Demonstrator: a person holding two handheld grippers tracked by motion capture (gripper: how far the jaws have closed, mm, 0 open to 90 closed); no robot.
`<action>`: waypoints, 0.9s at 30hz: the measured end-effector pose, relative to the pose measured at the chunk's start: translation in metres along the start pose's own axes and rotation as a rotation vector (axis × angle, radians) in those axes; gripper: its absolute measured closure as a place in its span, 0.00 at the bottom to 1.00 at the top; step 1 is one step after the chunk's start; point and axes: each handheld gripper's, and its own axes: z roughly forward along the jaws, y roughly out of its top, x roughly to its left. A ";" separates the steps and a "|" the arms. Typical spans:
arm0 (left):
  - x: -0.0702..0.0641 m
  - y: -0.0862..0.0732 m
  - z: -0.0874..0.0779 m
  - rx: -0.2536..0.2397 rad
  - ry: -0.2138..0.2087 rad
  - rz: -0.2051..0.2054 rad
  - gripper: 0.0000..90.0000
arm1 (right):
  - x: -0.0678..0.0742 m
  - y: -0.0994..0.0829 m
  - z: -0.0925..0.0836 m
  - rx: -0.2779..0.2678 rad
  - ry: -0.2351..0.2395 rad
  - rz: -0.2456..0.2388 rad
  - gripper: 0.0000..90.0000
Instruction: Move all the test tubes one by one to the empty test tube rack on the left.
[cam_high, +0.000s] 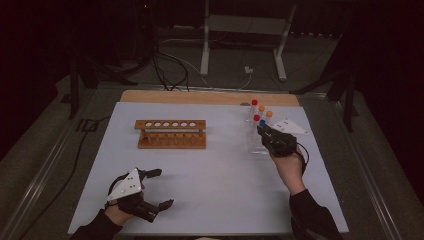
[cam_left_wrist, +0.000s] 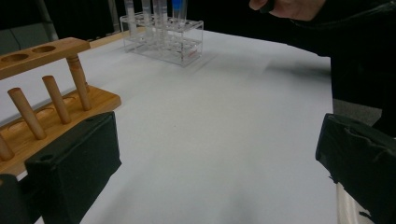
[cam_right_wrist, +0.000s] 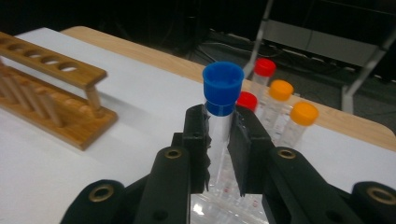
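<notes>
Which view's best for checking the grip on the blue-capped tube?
The right gripper view: the right gripper is shut on the blue-capped tube just under its cap, close up. The high view shows the tube as a speck of cap. The left gripper view shows it far off, cropped.

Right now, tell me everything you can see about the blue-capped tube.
The blue-capped tube is a clear, plastic-looking cylinder with a bright blue screw cap that looks closed. It stands upright, clamped just under the cap between the two black jaws of the right tongs. Its lower end sits over the clear rack, among the red- and orange-capped tubes; whether it still rests in a slot cannot be told. Nothing shows inside it.
</notes>
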 end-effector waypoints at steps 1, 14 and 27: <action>0.000 0.000 0.000 0.002 0.001 0.003 0.01 | 0.001 0.001 -0.001 -0.003 0.005 0.000 0.85; -0.003 0.021 0.008 0.015 0.006 -0.010 0.01 | 0.029 -0.002 -0.002 0.020 0.131 -0.027 0.85; 0.004 0.056 0.035 -0.001 -0.060 -0.032 0.01 | 0.065 -0.014 0.003 0.072 0.262 -0.080 0.85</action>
